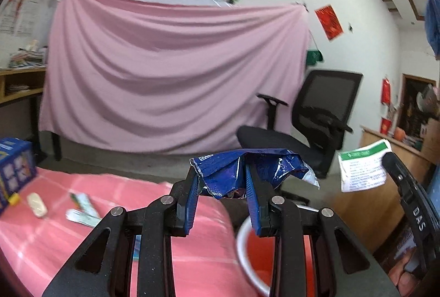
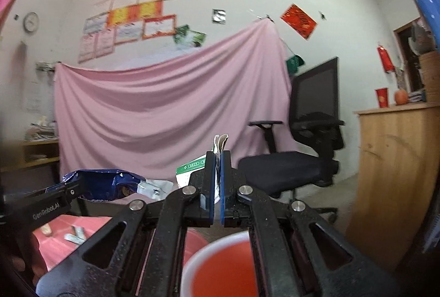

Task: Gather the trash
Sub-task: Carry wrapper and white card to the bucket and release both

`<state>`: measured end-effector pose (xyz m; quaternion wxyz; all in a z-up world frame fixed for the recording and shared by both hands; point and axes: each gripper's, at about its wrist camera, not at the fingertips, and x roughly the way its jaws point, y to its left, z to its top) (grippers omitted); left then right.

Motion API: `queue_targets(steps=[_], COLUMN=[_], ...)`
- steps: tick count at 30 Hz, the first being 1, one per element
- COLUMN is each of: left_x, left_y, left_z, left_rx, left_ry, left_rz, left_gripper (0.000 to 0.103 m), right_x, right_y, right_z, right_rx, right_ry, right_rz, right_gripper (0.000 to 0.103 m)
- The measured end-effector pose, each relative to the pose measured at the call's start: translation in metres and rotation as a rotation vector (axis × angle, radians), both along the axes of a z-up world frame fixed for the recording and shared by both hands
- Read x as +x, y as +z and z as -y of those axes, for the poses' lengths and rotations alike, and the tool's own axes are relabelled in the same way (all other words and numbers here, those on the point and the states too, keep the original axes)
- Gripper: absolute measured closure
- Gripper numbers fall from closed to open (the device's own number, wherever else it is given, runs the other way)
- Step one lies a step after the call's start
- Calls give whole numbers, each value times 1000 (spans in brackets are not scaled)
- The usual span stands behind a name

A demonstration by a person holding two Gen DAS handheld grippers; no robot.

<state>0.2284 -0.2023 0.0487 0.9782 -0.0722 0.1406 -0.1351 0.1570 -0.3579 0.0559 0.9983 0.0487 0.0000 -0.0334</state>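
Left gripper: the left gripper (image 1: pixel 222 173) is clamping a crumpled blue foil wrapper (image 1: pixel 264 167) between its blue-padded fingers (image 1: pixel 192 195), holding it up in the air above the red bucket (image 1: pixel 264 250).
Blue foil wrapper: it is bulging out past both fingers, its torn silver end hanging toward the office chair (image 1: pixel 310 126); from the right wrist view the same wrapper (image 2: pixel 110 184) is sitting to the left of the bucket.
Right gripper: the right gripper (image 2: pixel 218 159) is pinching a white and green paper packet (image 2: pixel 220 144) with its fingers nearly together, the packet's edge sticking up between the pads.
Paper packet: it is being held over the bucket (image 2: pixel 220 266), whose white rim is lying directly under the fingers; in the left wrist view the packet (image 1: pixel 363 165) is hanging right of the bucket.
Red bucket: it is standing just beside the edge of the pink table cover (image 1: pixel 82 214).
Remaining trash: small wrappers (image 1: pixel 82 209) and a pale object (image 1: pixel 37 205) are lying on the cover, left of the bucket.
Backdrop: a pink sheet (image 1: pixel 170 71) is hanging behind the bucket.
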Motion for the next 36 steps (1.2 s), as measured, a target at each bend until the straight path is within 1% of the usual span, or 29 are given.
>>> queue_targets(steps=[3,6,10,18,24,26,31,36], left_x=[9,19,31,47,49,52,54,56], left_y=[-9,-20,-32,-42,-48,-49,-56,-58], left_z=[23,38,50,63,58,59,58,50], left_rx=[26,46,69,79,85,88,83,72], left_ry=[-40,-68,-102,-153,-172,-174,-184,-173], left_rz=[-48,-113,-191,-289,-324,-340,-358,-367], left_gripper=[76,76,76,75,75,70,70,64], right_x=[5,12,18,27,31,32,36,39], right_y=[-5,-12,-22,-35,-35,-36,-38,-39], right_z=[13,24,33,44,46,46,44,44], right_rx=[16,40,66,98,106,107,105,103], right_ry=[-36,-75,-92,-91,-96,-90,-82,-78], right_rz=[-50,-121,-197,-283,-305,-315,-335,-347], right_gripper=[82,81,81,80,76,76,75,74])
